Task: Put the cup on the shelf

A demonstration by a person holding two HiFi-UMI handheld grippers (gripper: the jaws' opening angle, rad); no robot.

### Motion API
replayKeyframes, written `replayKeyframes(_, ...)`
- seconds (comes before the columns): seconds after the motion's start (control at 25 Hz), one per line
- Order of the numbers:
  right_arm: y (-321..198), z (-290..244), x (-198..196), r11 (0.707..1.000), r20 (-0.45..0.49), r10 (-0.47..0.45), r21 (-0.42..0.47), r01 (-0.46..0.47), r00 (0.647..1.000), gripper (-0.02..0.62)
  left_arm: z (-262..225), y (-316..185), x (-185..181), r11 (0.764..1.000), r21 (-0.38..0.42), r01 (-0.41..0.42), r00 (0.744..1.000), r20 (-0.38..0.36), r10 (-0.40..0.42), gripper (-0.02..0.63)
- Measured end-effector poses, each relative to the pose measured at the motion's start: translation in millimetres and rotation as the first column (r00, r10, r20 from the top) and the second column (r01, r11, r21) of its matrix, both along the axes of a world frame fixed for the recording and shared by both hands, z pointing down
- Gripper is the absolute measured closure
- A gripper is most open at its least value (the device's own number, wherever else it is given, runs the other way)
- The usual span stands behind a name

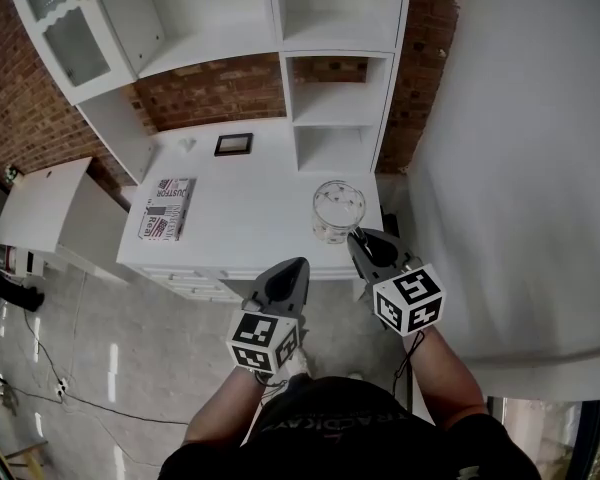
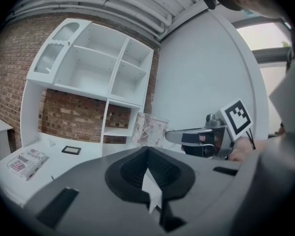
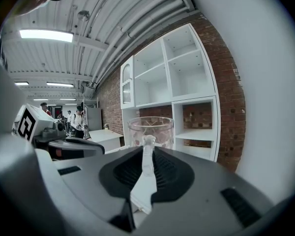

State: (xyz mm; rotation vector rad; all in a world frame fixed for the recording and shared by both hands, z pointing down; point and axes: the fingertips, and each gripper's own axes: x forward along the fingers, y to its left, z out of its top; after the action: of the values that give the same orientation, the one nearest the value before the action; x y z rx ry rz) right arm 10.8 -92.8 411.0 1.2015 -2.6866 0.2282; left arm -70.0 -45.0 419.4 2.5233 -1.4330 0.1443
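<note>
Cup (image 1: 338,211): clear glass, upright on the white surface (image 1: 250,223), near the front right corner. It stands in front of the lower open compartments of the white shelf unit (image 1: 338,108), which sits along the back edge against a brick wall.

Right gripper (image 1: 356,236): at the front right corner, tips against the near side of the cup. In the right gripper view its jaws are drawn almost together on a narrow clear piece at the cup's near side, seemingly the handle; the glass body rises directly beyond the tips.

Left gripper (image 1: 300,264): held over the front edge, left of the right gripper and apart from the cup. In the left gripper view its jaws meet at the tips with nothing between them.

Other items on the surface: a printed magazine (image 1: 166,208) lies flat near the left edge, and a small dark frame (image 1: 233,144) lies near the back edge.
</note>
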Motion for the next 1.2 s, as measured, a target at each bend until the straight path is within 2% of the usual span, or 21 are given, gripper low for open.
replayKeyframes(0.8, -64, 6, -75, 0.995, 0.016, 0.099, -0.017, -0.099, 0.995, 0.555, 8, -64, -73, 0.995, -0.010, -0.096, 0.995, -0.019, 0.096, 0.601)
replayKeyframes(1.2, -93, -1, -81, 0.993, 0.011, 0.121, 0.005, -0.121, 0.993, 0.555, 6, -87, -76, 0.992, 0.003, -0.127, 0.992, -0.011, 0.127, 0.601)
